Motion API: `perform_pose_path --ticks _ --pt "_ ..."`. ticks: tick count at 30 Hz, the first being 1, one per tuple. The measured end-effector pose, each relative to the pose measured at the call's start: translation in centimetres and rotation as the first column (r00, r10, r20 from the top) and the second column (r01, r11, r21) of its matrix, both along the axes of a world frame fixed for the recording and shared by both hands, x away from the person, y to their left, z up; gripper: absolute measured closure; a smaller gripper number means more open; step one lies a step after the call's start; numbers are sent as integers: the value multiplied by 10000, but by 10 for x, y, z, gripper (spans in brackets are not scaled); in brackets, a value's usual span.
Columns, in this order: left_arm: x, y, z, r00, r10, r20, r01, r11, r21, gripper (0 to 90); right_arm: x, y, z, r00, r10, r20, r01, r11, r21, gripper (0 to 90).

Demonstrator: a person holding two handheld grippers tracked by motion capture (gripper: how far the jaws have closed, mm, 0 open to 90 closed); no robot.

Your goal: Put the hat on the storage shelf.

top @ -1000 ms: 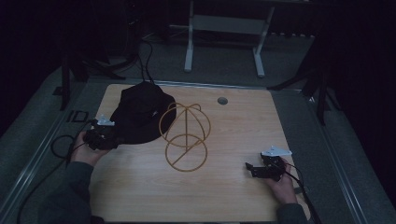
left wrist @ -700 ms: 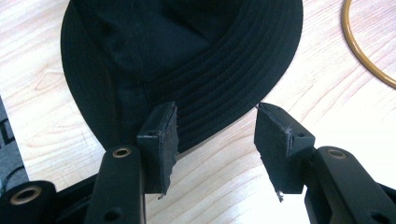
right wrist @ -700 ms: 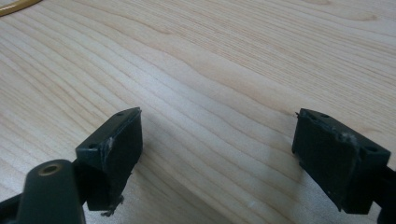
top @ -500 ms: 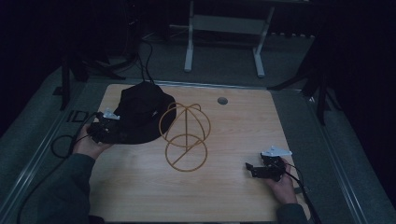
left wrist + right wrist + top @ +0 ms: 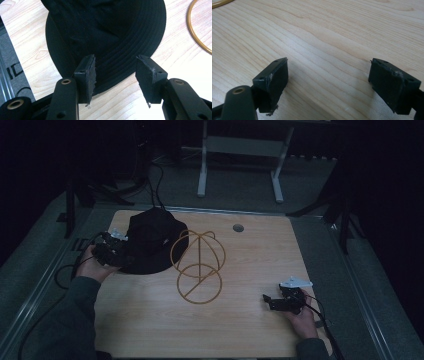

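- You are holding the left gripper [image 5: 116, 251] at the near-left edge of the black bucket hat [image 5: 150, 240], its jaws standing wide apart with the hat's brim [image 5: 117, 75] showing between them and no pad pressing on it.
- The hat is lying flat at the far-left part of the wooden table [image 5: 250, 265], its right edge just beside the gold wire stand [image 5: 198, 266].
- You are resting the right gripper [image 5: 274, 302] at the near-right part of the table, well apart from the hat and the stand.
- Its jaws are standing wide open over bare wood, nothing between the pads [image 5: 274, 77].
- The stand's ring is lying on the table near the middle.
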State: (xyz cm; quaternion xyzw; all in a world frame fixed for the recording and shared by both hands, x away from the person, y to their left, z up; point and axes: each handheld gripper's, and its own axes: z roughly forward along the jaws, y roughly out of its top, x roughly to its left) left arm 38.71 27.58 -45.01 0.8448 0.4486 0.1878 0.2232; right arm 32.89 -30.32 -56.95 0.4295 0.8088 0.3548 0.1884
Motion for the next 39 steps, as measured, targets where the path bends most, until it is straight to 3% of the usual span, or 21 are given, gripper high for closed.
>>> perform_pose_path --ticks 22,39 --pt "25 5 11 9972 160 -736 -130 9991 412 502 0 0 0 10000 -13 -1 13 10000 10 160" --pt "45 8 22 9888 481 -1410 -418 9980 478 497 0 0 0 10000 -11 -2 11 10000 10 160"
